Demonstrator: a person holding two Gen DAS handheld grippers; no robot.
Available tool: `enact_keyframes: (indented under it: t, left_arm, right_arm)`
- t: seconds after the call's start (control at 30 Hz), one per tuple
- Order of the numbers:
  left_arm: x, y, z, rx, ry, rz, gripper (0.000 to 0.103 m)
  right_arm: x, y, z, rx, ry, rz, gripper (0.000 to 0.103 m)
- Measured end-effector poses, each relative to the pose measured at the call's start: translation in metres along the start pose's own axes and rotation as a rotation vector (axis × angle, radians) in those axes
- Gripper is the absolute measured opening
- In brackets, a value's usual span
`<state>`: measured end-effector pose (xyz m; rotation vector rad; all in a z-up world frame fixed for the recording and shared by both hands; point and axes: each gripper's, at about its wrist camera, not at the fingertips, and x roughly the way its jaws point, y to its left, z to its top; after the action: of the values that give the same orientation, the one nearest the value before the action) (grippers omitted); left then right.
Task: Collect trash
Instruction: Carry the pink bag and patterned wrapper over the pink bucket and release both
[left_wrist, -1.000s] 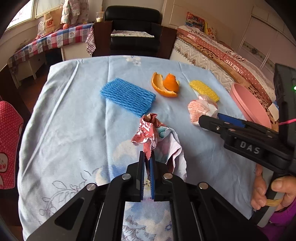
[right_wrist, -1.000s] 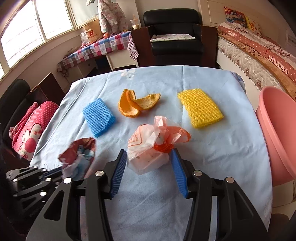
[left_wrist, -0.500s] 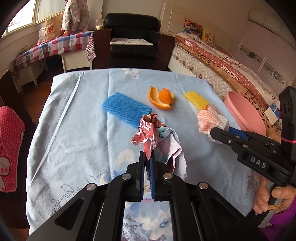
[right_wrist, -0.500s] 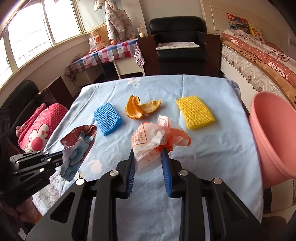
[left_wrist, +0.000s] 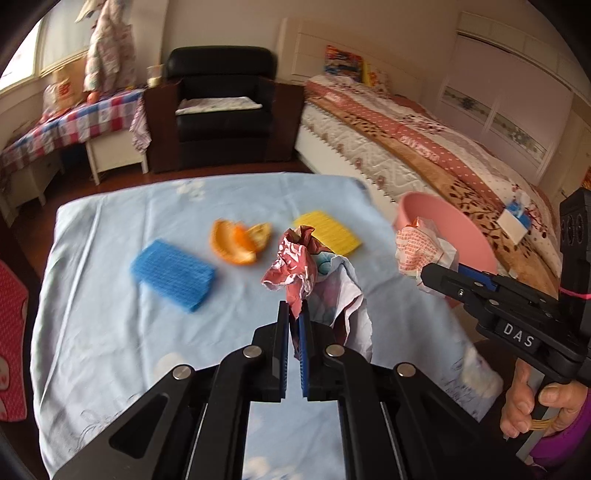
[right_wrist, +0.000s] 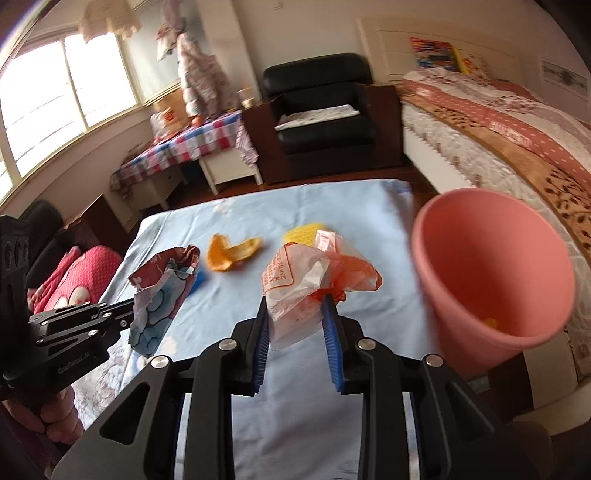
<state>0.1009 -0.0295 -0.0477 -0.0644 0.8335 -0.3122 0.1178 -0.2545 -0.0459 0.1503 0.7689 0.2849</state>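
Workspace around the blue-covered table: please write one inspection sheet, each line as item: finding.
Surface: table under light blue cloth.
Job's things: blue foam net, orange peel and yellow foam net lie on it; pink bin beside its edge, something yellow inside.
Clutter: nothing seen.
Grippers: left tool shut on red printed wrapper; right tool shut on crumpled plastic bag, beside the bin, after closing.
Cables: nothing seen.
Surroundings: black armchair, bed, window.

Both grippers have risen off the table: the right gripper closed on the plastic bag and lifted it, seemingly toward the pink bin; the left gripper carries its wrapper higher.
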Motion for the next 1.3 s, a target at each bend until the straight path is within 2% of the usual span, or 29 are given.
enact_keyframes:
  t: [0.37, 0.63, 0.97, 1.3]
  left_arm:
    - [0.018, -0.069, 0.040, 0.108, -0.036, -0.071, 0.004]
    - [0.032, -0.113, 0.053, 0.177, -0.042, -0.119, 0.004]
    - [0.057, -0.154, 0.066, 0.217, -0.012, -0.166, 0.004]
    - [0.092, -0.187, 0.072, 0.250, 0.048, -0.180, 0.004]
  right_arm:
    - [-0.023, -0.058, 0.011, 0.087, -0.068, -0.115, 0.028]
    - [-0.031, -0.086, 0.009, 0.135, -0.082, -0.161, 0.028]
    - [-0.031, -0.118, 0.004, 0.181, -0.073, -0.203, 0.028]
    - [-0.030, -0.143, -0.004, 0.219, -0.060, -0.220, 0.028]
